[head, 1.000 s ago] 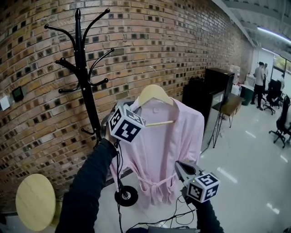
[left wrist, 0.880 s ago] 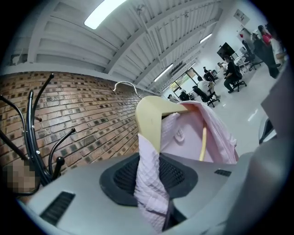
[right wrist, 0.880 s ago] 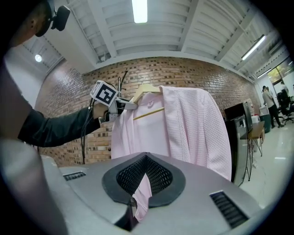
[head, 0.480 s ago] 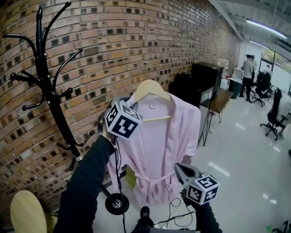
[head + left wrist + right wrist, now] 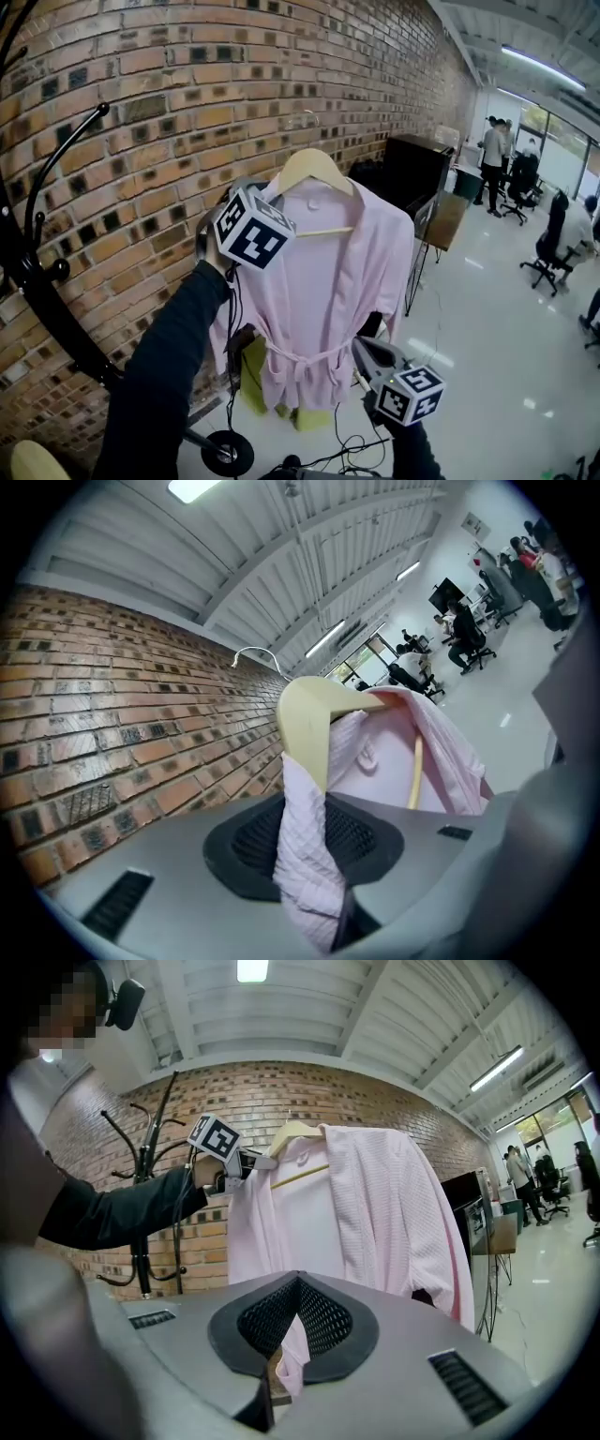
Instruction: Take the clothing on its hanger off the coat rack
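– Robe [image 5: 319,281] first: where is it?
– Pink, draped on a pale wooden hanger [image 5: 314,169], and up in the air between the two grippers, clear of the coat rack. The hanger's wire hook [image 5: 255,650] catches on nothing.
– What has hold of it?
– The left gripper [image 5: 314,855] is clenched on the robe's shoulder, right where the cloth wraps the hanger's end. Its own view shows the cloth pinched between the jaws, with the wood just above them. The right gripper [image 5: 281,1354] is lower and nearer the person, nipped onto a strip of the robe's lower front edge.
– And the coat rack?
– The coat rack [image 5: 37,281] is black with curved arms. It stands well off to the left gripper's outer side, against the brick wall [image 5: 187,84]. No part of the robe touches it.
– Beyond the grippers?
– Past the robe there is a black cabinet [image 5: 417,173] by the wall. To the right gripper's outer side is a glossy pale floor [image 5: 497,337]. Far off at the end of it, people [image 5: 492,159] are standing.
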Available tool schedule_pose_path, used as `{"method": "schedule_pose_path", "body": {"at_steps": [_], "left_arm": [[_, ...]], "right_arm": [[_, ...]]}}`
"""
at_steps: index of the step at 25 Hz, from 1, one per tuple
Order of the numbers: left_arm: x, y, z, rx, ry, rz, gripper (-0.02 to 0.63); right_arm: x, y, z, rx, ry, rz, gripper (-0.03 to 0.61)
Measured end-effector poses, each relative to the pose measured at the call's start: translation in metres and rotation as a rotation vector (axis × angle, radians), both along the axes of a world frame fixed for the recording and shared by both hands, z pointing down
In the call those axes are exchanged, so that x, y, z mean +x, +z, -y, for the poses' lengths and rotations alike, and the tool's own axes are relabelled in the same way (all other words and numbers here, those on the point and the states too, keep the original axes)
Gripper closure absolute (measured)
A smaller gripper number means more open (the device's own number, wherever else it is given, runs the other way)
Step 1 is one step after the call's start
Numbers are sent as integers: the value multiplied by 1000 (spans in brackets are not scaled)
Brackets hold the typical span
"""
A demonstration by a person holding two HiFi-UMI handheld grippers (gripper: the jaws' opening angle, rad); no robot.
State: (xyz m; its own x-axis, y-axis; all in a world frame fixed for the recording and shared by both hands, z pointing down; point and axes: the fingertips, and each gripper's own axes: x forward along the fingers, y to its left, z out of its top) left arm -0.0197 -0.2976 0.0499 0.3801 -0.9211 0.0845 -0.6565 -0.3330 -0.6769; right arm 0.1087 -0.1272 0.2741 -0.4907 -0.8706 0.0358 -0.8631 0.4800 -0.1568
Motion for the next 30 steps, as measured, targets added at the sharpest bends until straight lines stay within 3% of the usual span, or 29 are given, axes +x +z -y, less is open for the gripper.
{"method": "schedule_pose_path", "body": {"at_steps": [9,20,30], "left_arm": [[0,24,120,-29,-2,-16,486],[24,158,227,-161,-23,17,486],[34,300,268,-279,-48,26,486]], "right_arm": [[2,24,91,-69,40,-10,604],[23,68,172,-170,29,-8,604],[50,140,198,-320,71,35,604]]}}
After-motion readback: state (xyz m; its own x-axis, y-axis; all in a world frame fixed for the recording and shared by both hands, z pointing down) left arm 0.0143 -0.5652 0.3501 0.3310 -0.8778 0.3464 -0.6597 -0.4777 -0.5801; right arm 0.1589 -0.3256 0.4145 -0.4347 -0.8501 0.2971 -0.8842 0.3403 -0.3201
